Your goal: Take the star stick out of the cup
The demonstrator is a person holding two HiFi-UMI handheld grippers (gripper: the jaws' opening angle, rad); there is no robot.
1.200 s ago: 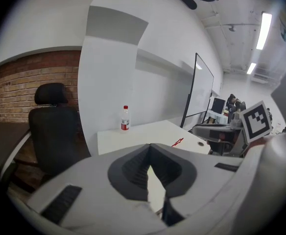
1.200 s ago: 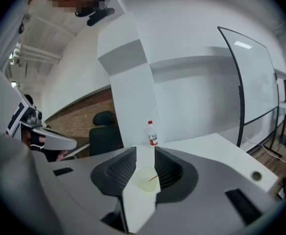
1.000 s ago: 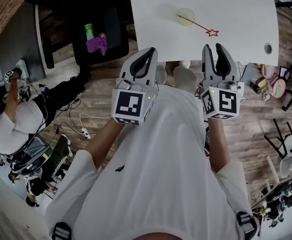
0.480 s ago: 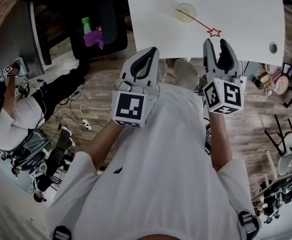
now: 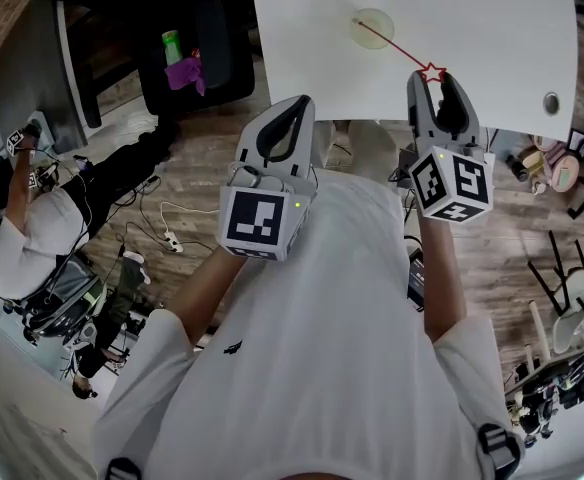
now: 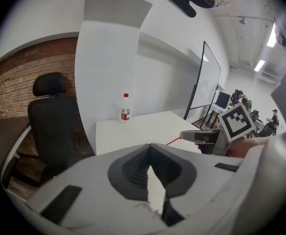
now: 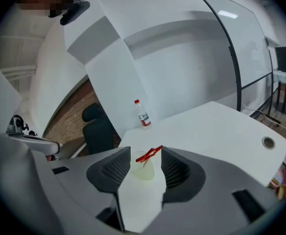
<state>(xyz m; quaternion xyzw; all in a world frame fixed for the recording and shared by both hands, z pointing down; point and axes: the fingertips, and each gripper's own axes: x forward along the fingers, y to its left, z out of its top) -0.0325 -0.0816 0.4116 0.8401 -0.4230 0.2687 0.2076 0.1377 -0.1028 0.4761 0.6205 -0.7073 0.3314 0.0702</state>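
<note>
A translucent cup (image 5: pixel 372 26) stands on the white table (image 5: pixel 492 28). The red star stick (image 5: pixel 397 50) leans out of it, its star toward the table's near edge. My right gripper (image 5: pixel 433 84) is at that star and open; its jaws have just been opening. In the right gripper view the star stick (image 7: pixel 150 153) shows between the spread jaws of the right gripper (image 7: pixel 143 152), in front of the cup (image 7: pixel 144 172), and the pads do not press on it. My left gripper (image 5: pixel 298 102) hangs shut and empty off the table's near edge, its jaws met in the left gripper (image 6: pixel 150 146) view.
A water bottle (image 7: pixel 143 114) stands at the table's far end, with a black office chair (image 6: pixel 55 121) beyond. A cable hole (image 5: pixel 551 101) sits in the table's right corner. People, cables and clutter fill the floor on both sides.
The right gripper has moved forward over the table's near edge up to the star, and its jaws have spread wider. The left gripper has hardly shifted.
</note>
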